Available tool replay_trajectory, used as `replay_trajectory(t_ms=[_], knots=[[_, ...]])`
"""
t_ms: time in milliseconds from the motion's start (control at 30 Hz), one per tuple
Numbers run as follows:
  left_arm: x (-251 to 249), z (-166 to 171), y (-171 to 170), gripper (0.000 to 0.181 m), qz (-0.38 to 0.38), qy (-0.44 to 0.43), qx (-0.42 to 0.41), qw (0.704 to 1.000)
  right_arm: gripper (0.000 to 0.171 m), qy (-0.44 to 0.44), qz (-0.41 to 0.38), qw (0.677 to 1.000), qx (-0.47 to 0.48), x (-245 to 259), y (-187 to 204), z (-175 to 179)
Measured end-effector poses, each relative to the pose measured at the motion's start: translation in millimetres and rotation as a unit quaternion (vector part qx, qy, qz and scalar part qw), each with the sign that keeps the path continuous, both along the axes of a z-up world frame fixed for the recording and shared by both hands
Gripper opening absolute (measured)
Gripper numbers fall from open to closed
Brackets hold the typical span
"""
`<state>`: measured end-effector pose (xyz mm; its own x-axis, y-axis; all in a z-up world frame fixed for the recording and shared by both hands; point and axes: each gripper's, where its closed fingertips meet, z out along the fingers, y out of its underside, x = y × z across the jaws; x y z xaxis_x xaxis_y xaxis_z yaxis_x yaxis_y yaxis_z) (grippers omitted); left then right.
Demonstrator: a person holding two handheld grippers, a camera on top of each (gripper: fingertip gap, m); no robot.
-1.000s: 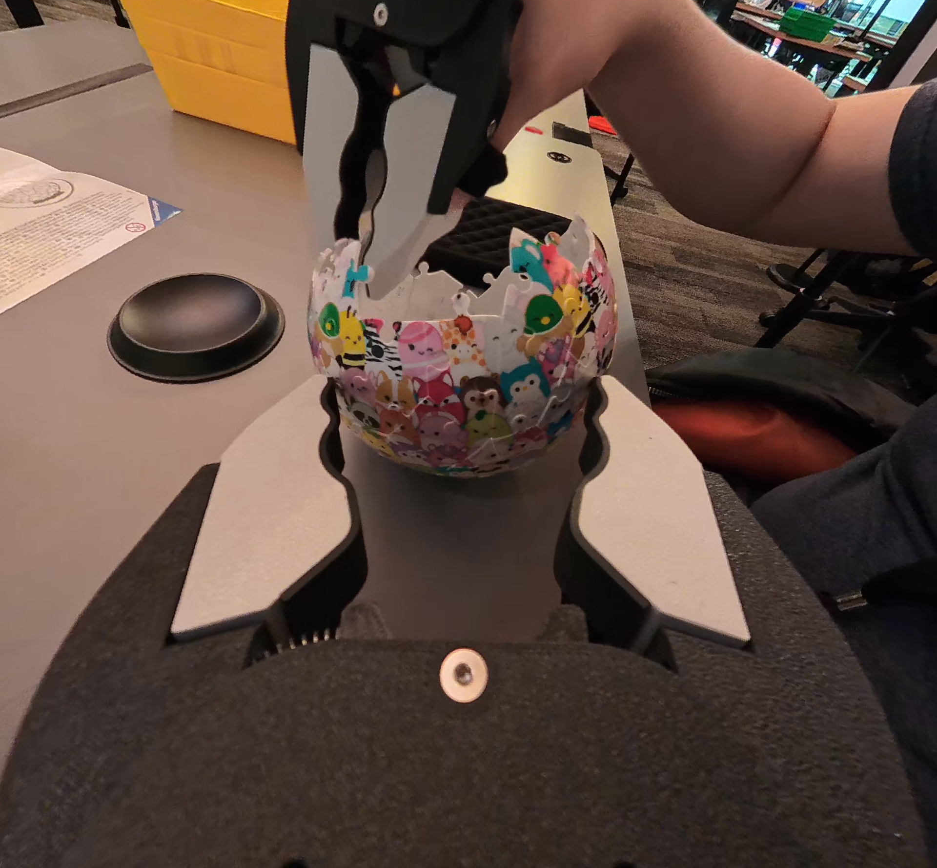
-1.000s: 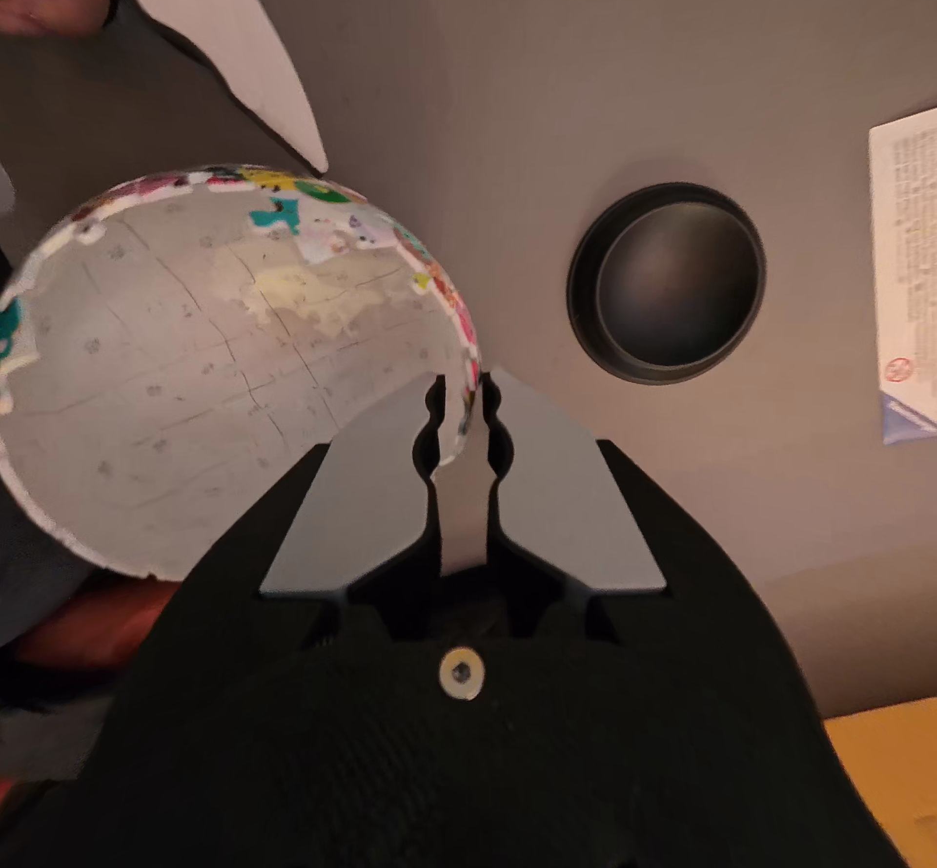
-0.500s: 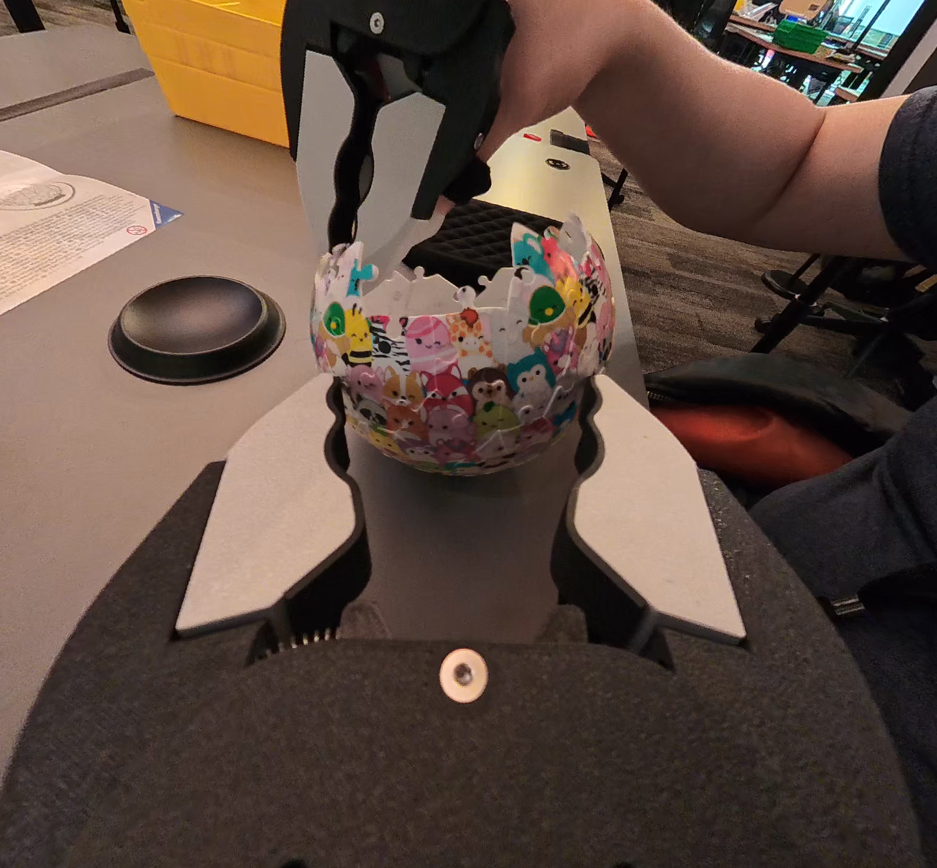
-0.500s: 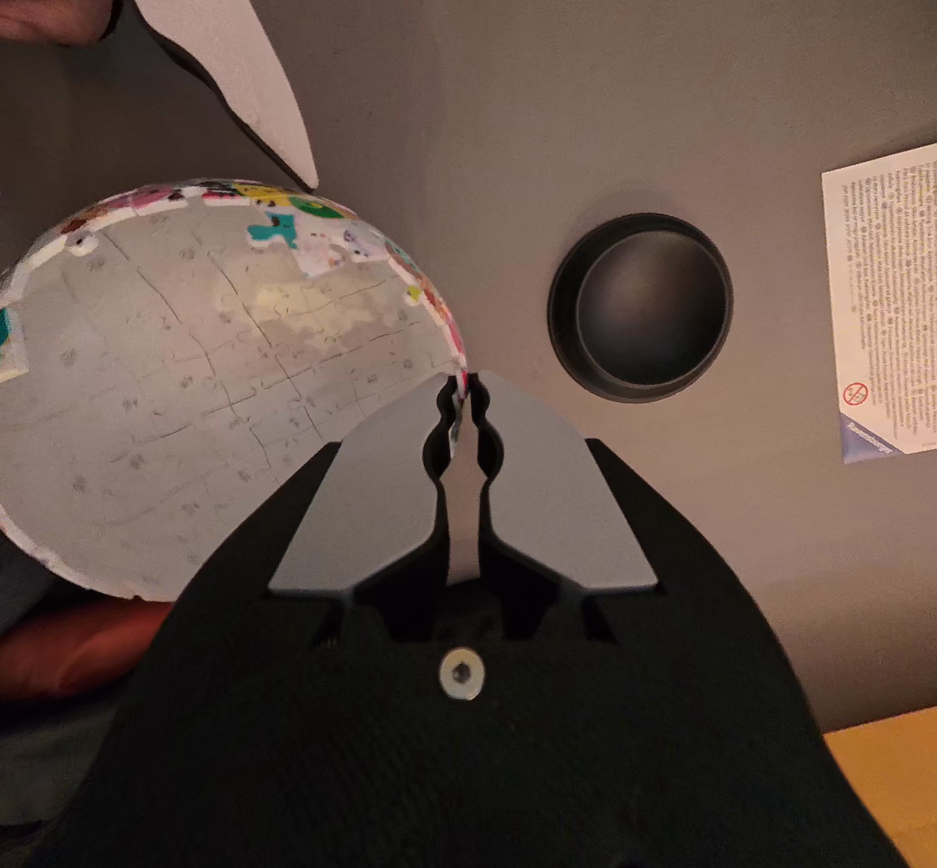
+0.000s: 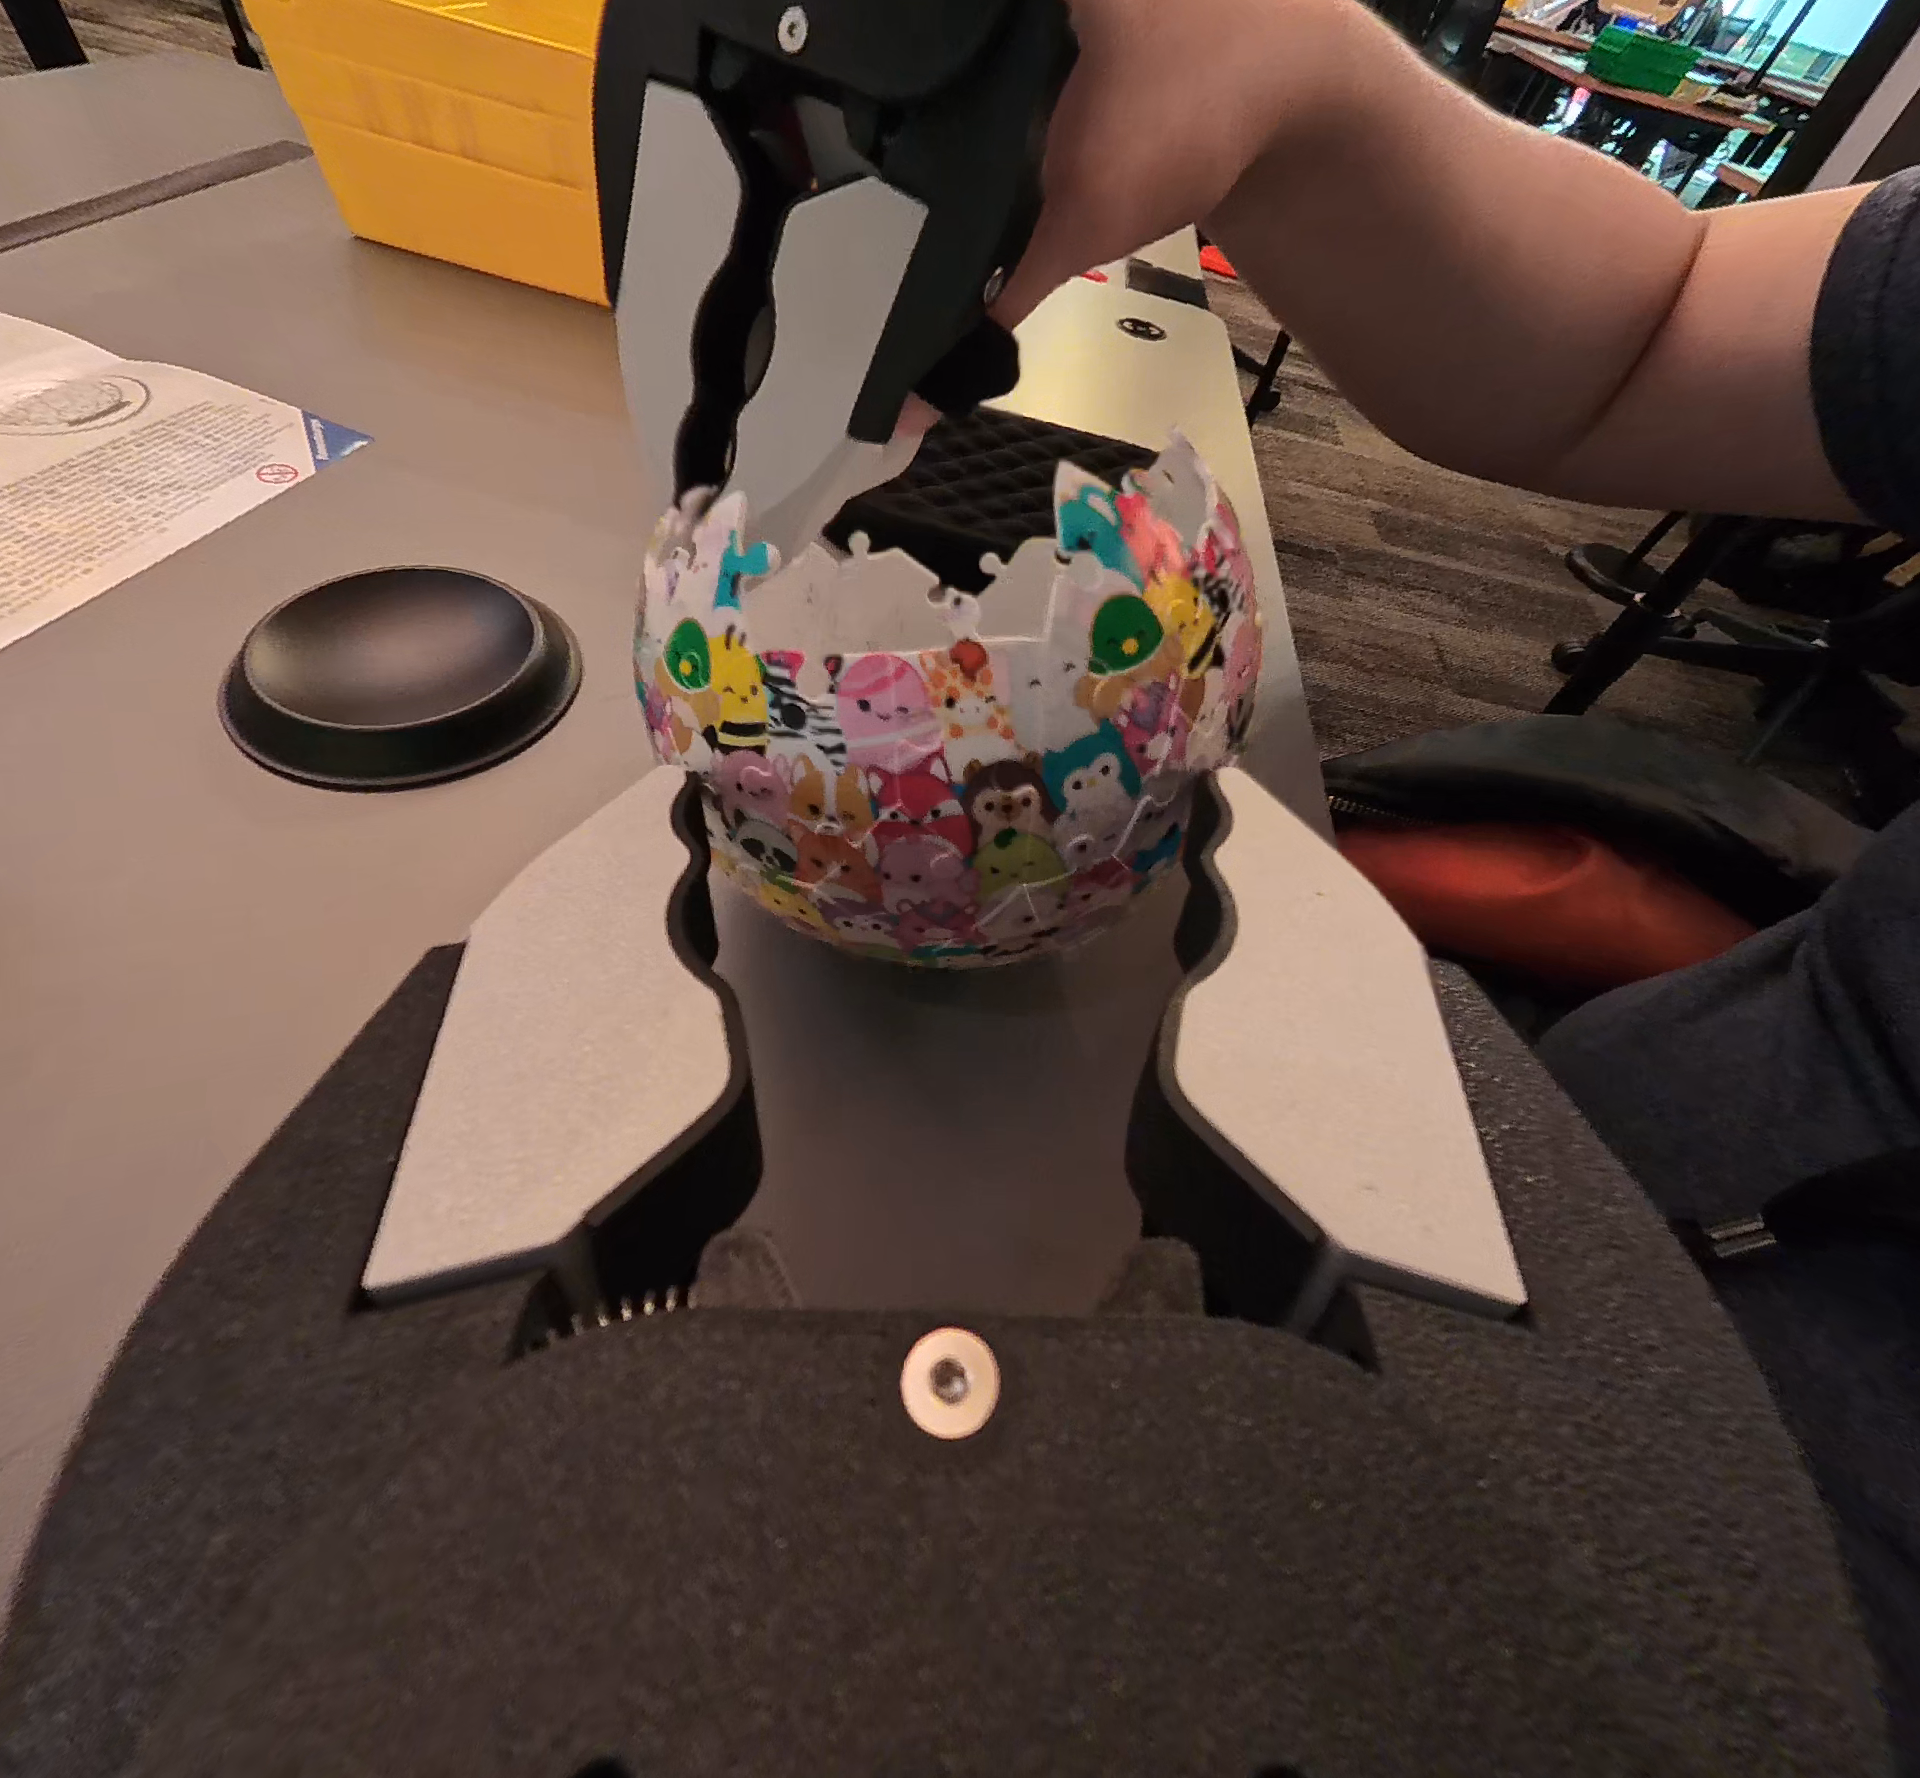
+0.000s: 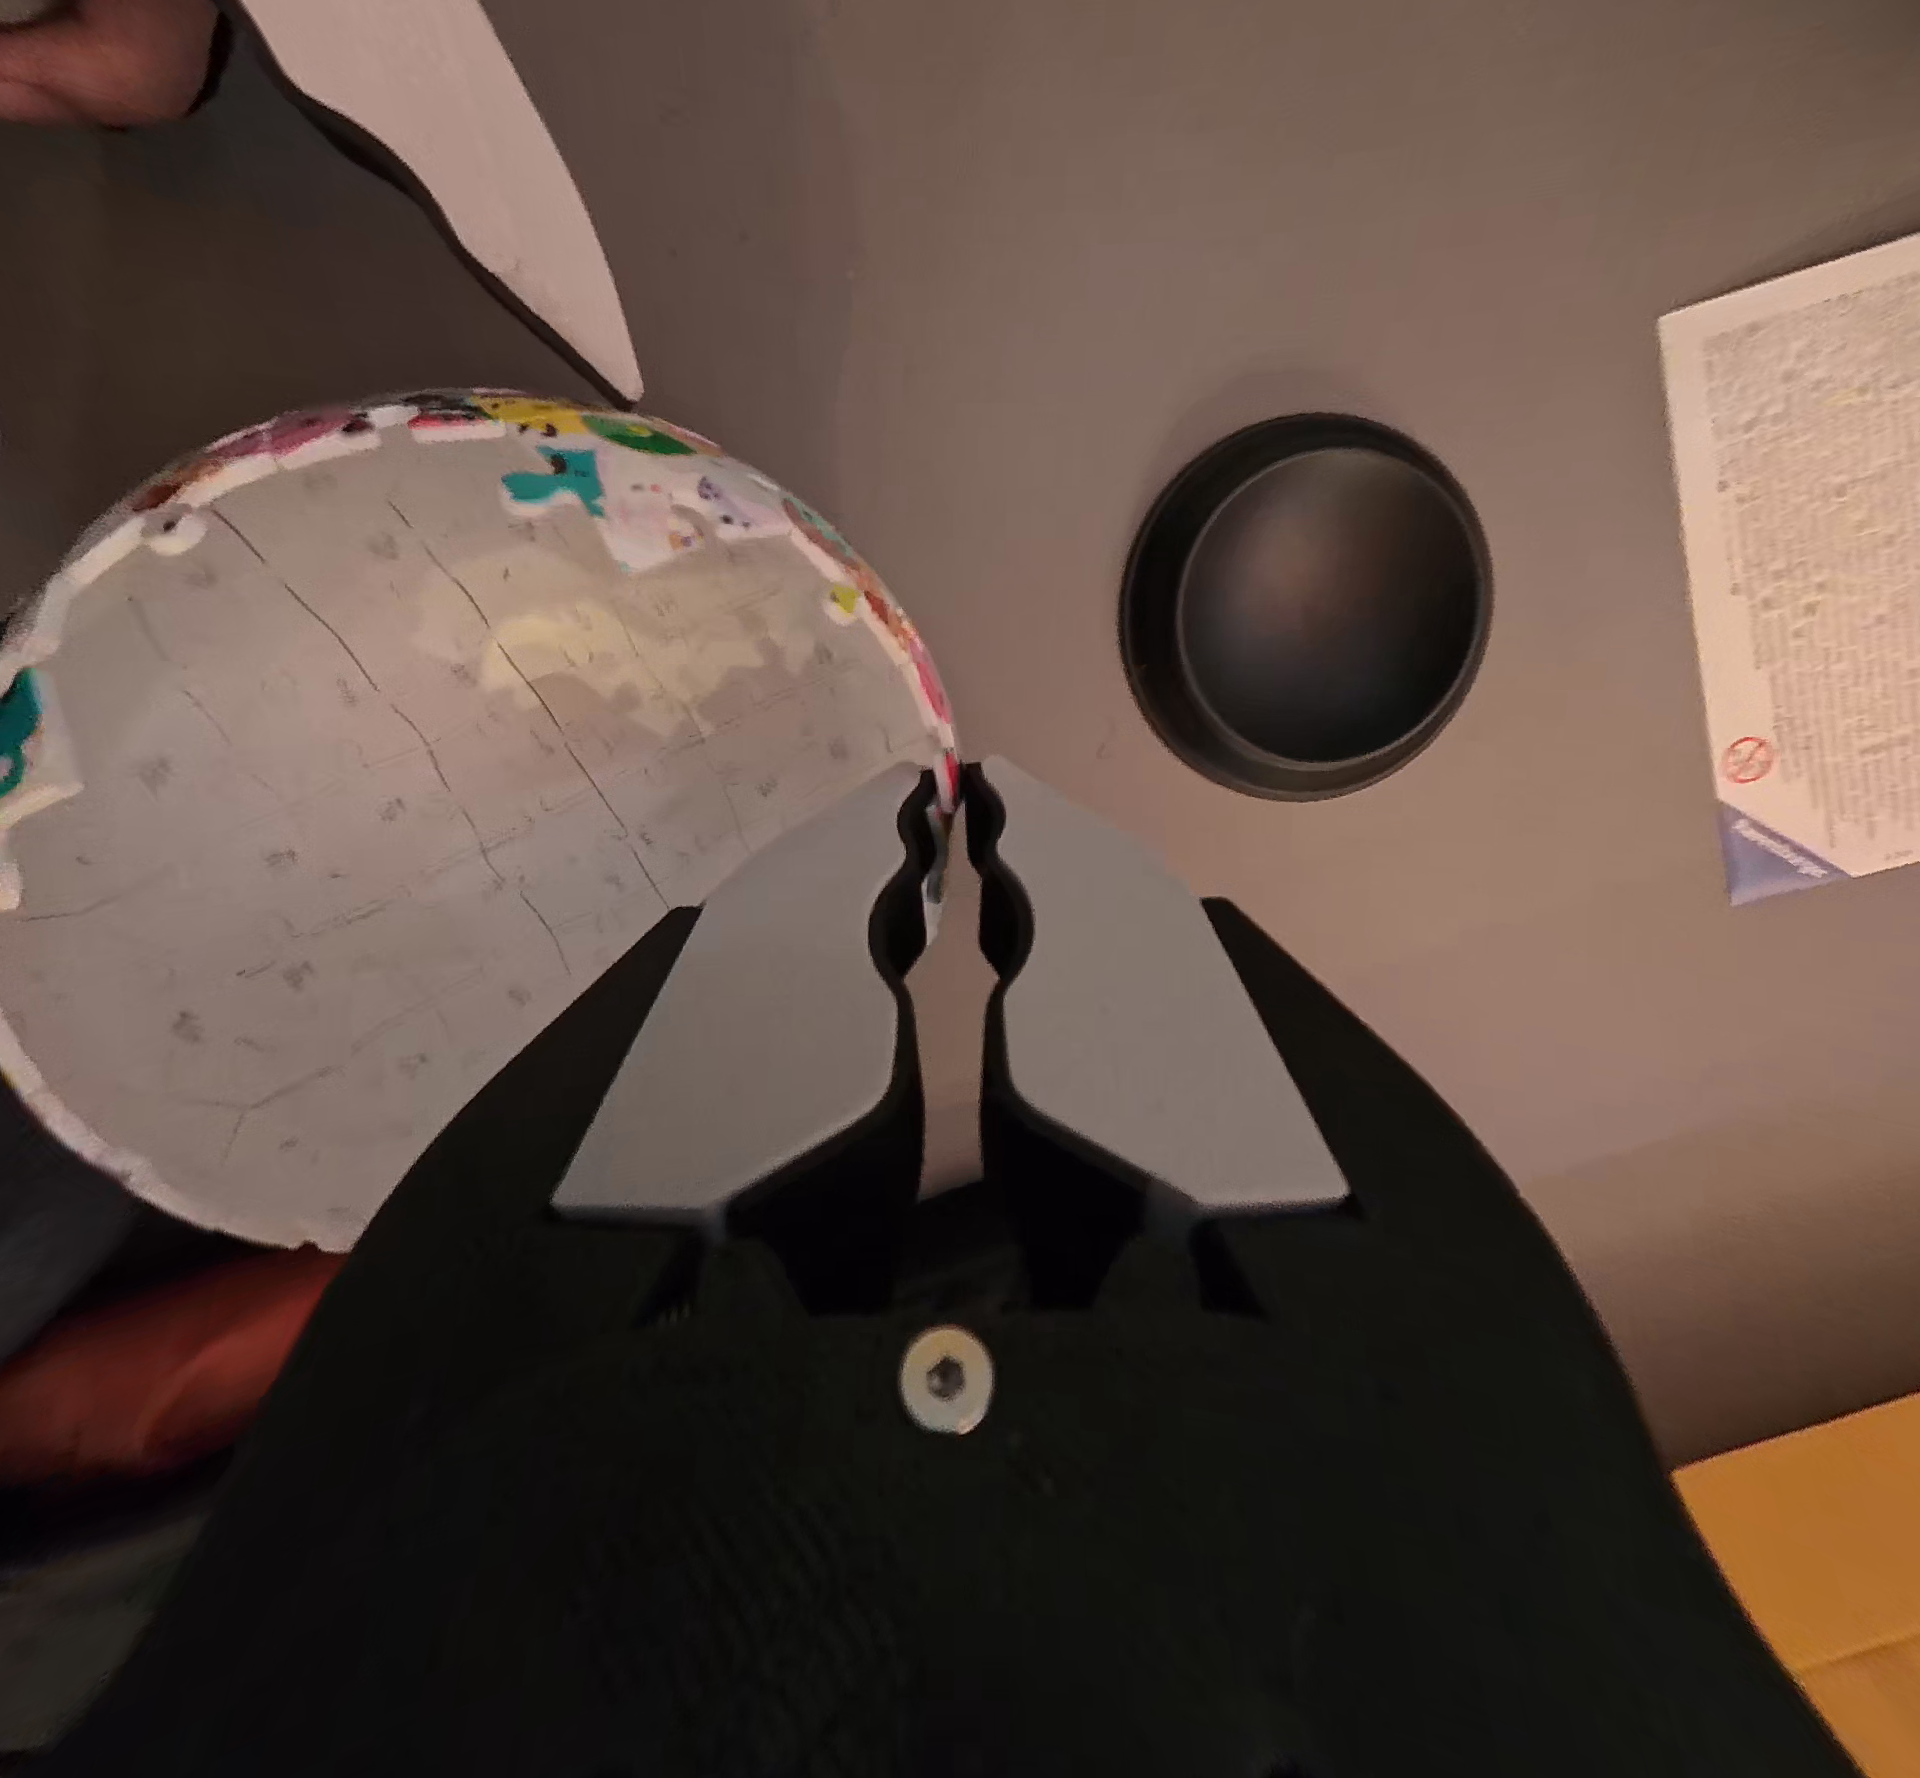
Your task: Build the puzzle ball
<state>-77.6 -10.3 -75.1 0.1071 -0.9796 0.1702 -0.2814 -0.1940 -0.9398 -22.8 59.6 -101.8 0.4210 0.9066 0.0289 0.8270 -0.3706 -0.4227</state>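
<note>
Holding the puzzle ball [image 5: 940,752] between our two left fingers, we keep it sitting on the grey table [image 5: 208,949] close in front of us. Our left gripper [image 5: 940,881] is spread wide and hugs the ball low on both sides, its fingers touching the round belly. The ball is only half built, like an open bowl with a bumpy top edge.

We think it is very light and hollow. The shell looks thin and made of many small clicked pieces, so a hard squeeze could pop them apart. The low round part looks like the best place to hold, and the thin edge only gently.

A bit farther, our right gripper [image 6: 961,793] comes down from above and pinches the top rim of the ball, one finger inside and one outside. It is nearly closed on that thin edge. We cannot tell if it holds a loose piece or just presses the rim.

A second ago its fingers sat deeper in the bowl. Now they have lifted to the very edge and squeezed tighter.

Beyond the ball sit a black round stand [image 5: 400,674], a paper sheet [image 5: 114,450] and a yellow bin [image 5: 436,107].
</note>
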Motion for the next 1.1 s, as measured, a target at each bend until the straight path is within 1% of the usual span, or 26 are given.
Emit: replay_trajectory(t_ms=[67, 133, 167, 300, 633, 833, 967, 1100], knots=[[0, 1, -1, 0.084, -0.002, -0.003, 0.000, 1.000, 0.007, 0.017, -0.001, 1.000, 0.008, 0, 0, 5], [0, 2, -1, 0.084, -0.003, -0.006, -0.004, 1.000, 0.021, 0.035, -0.005, 0.999, 0.005, 0, -1, 12], [0, 2, -1, 0.084, -0.003, -0.006, -0.005, 1.000, 0.022, 0.047, -0.002, 0.999, 0.003, 0, -3, 16], [0, 2, -1, 0.084, -0.003, -0.009, -0.006, 1.000, 0.014, 0.054, -0.018, 0.998, 0.010, 8, -2, 17], [0, 2, 0, 0.084, -0.002, -0.009, -0.007, 1.000, 0.009, 0.075, -0.042, 0.996, -0.007, 2, -1, 5], [0, 0, -1, 0.083, -0.001, -0.007, -0.006, 1.000, 0.009, 0.092, -0.071, 0.993, -0.002, 2, 1, 6], [0, 1, -2, 0.079, -0.005, -0.010, -0.008, 1.000, 0.008, 0.088, -0.076, 0.993, 0.006, 3, 1, 5], [-7, 13, 5, 0.079, 0.003, -0.027, -0.008, 1.000, 0.011, 0.089, -0.071, 0.993, 0.017, 2, -1, 8]])
